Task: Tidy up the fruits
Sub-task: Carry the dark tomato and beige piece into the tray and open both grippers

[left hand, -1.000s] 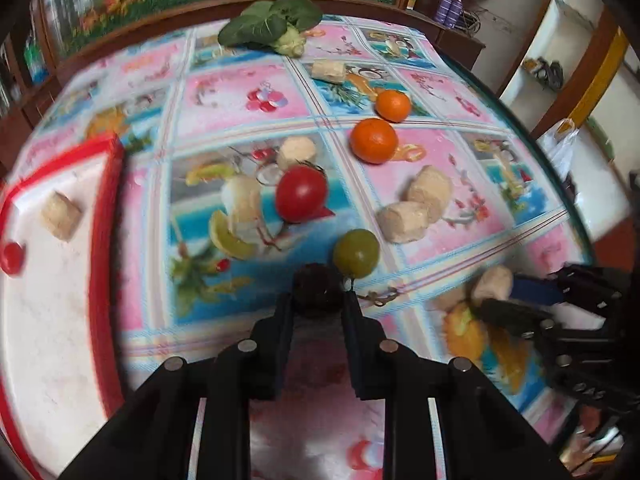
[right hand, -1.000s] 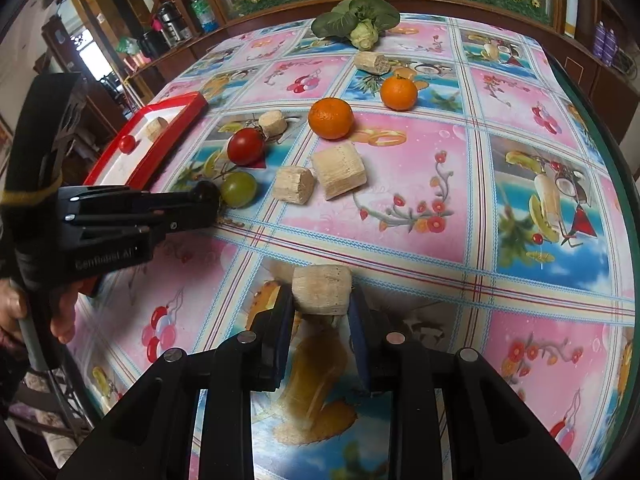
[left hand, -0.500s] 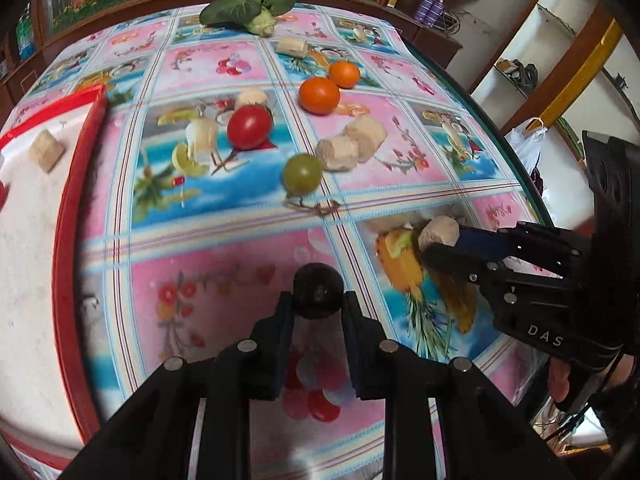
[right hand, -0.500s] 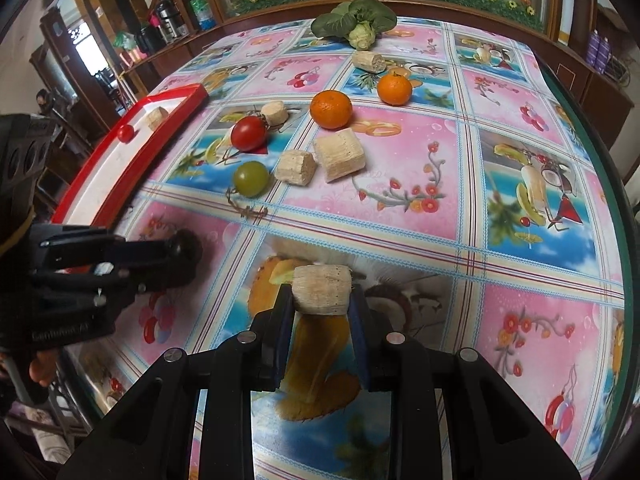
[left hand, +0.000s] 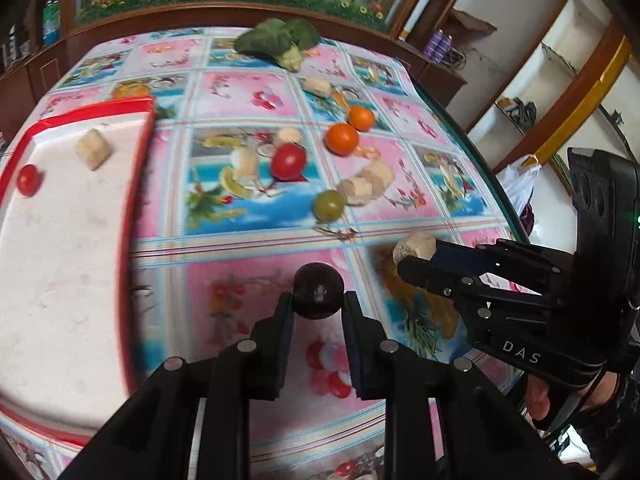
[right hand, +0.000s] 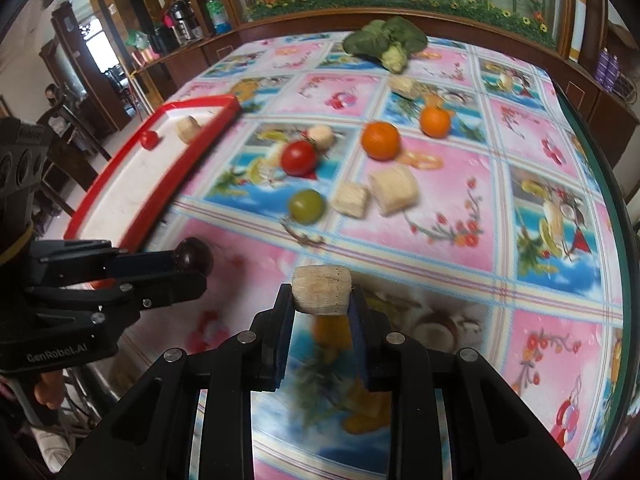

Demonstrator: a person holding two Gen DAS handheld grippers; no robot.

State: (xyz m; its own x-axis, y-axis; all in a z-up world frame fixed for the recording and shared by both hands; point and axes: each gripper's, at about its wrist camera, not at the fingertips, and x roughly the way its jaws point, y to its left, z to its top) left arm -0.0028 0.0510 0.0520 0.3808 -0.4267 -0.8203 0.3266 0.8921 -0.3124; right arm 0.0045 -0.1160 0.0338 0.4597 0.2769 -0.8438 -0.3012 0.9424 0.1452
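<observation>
Left of frame: tray [left hand: 136, 184] holding cherry tomato [left hand: 28, 179] and chunk [left hand: 93, 153]. Centre: tomato [left hand: 288, 161], grape [left hand: 329, 205] below-right. Top: greens [left hand: 276, 40].

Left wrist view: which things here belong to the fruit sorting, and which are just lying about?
Job:
dark plum in left gripper
red-rimmed tray
green grape
tomato
two oranges

Lying about:
leafy greens
white plastic bag

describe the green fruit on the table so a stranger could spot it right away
Start at the red-rimmed tray and look right, onto the tablecloth. Just nearer than the red tomato lies a green grape, beside a pale cut chunk. It is the only round green fruit there.
</observation>
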